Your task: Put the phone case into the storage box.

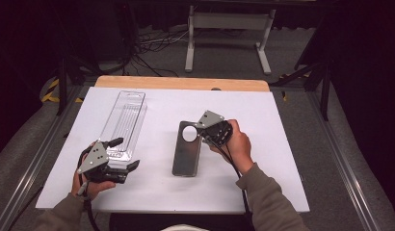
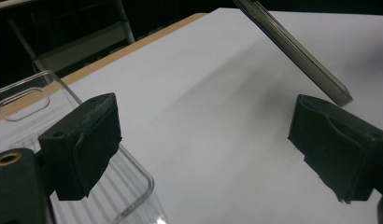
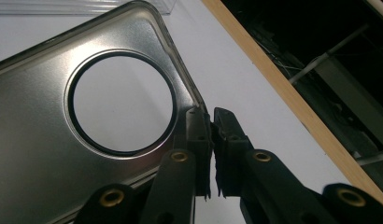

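While my right gripper [image 3: 212, 114] pinches the metal lid's [image 3: 35, 154] edge mid-frame, my left gripper [image 2: 203, 144] gapes beside the clear tray [image 1: 123, 120], lower left

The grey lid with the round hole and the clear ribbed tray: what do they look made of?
The grey rectangular lid with a round hole looks like thin brushed metal, likely tin: dull sheen, fine streaks, rolled rim. The clear ribbed tray looks like moulded transparent plastic: the white table shows through it.

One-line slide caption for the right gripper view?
Right gripper pinching the rim of a metal lid with a round window, over the white table.
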